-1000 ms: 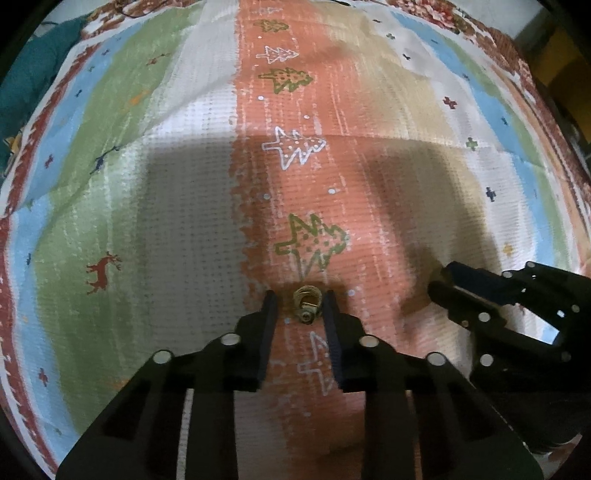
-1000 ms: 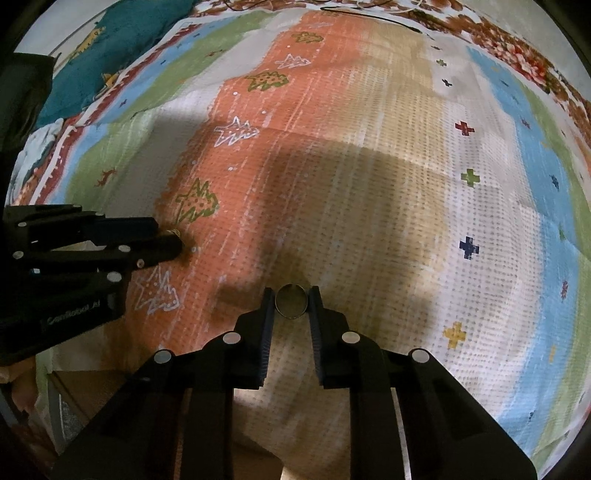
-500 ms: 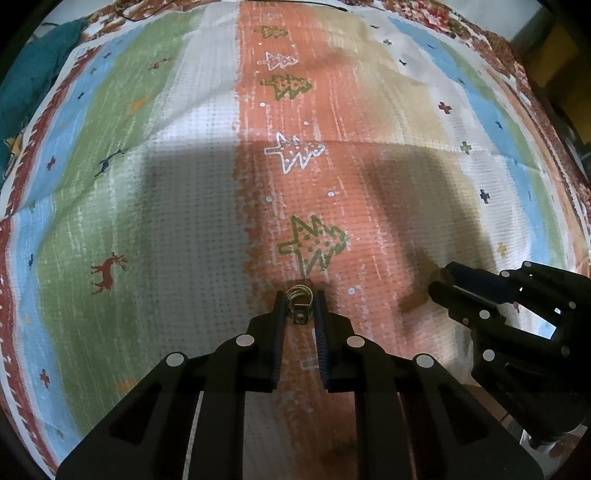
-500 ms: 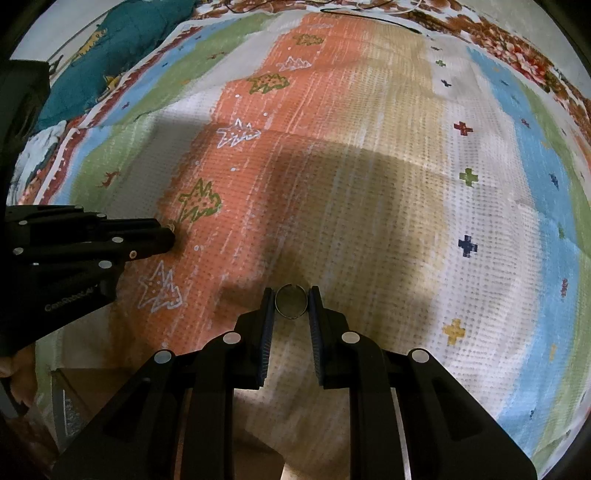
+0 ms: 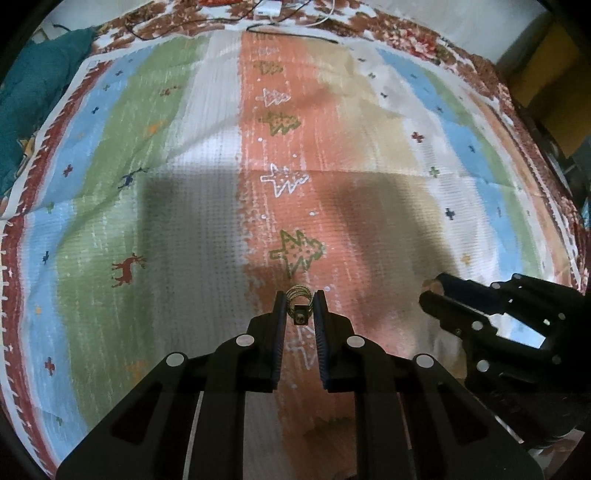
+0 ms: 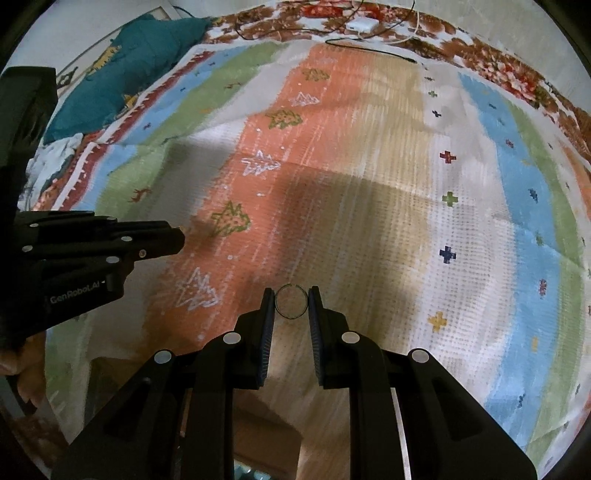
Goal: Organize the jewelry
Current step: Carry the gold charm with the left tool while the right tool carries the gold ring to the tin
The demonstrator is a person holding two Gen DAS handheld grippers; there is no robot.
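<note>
Looking from the left wrist, the left hand-held gripper (image 5: 299, 301) pinches a coiled gold ring (image 5: 299, 297) above a striped cloth (image 5: 184, 221) with trees and deer; a teal blanket (image 5: 33, 88) lies far left. From the right wrist, the right hand-held gripper (image 6: 291, 301) pinches a thin ring (image 6: 291, 301); cables (image 6: 369, 26) lie far back.

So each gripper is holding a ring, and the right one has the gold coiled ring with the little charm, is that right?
Not quite. The gold coiled ring with the charm sits in the left gripper, as the left wrist view shows. The right gripper holds a plain thin ring.
</note>
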